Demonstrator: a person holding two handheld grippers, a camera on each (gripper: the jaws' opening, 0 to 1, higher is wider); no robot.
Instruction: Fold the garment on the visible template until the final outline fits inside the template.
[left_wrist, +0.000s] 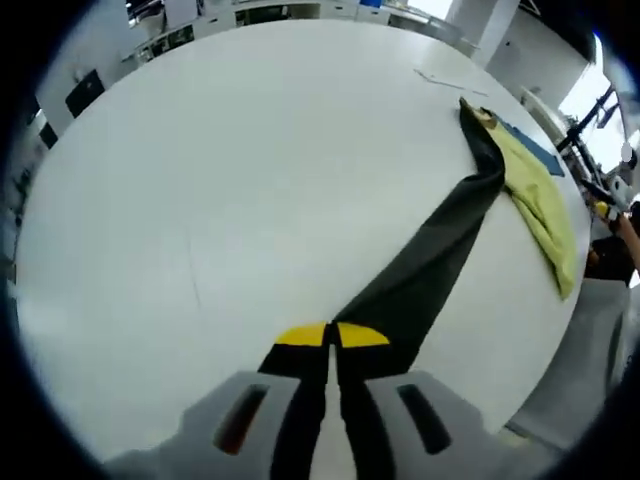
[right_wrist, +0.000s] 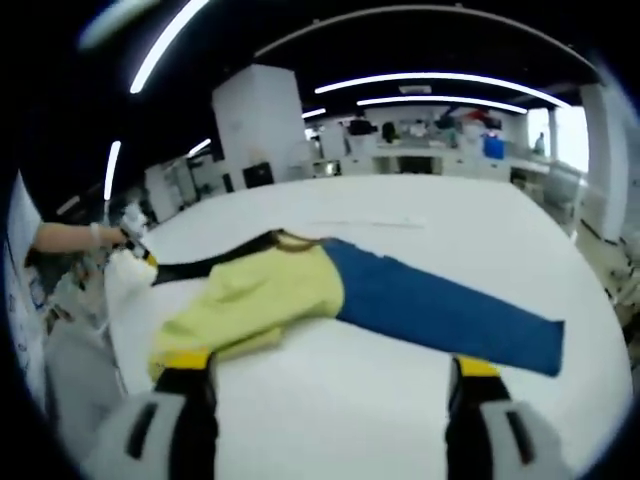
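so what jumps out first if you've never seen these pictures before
The yellow-green garment draped over a blue template on the big white table, seen in the right gripper view between the wide-open right gripper. In the left gripper view, the left gripper is shut on a dark strip of fabric that stretches taut across the table to the garment at the far right edge.

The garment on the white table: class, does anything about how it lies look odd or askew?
Yes. The garment lies bunched, its dark part pulled out into a long strip clamped in the left gripper, so it is far from flat on the table.
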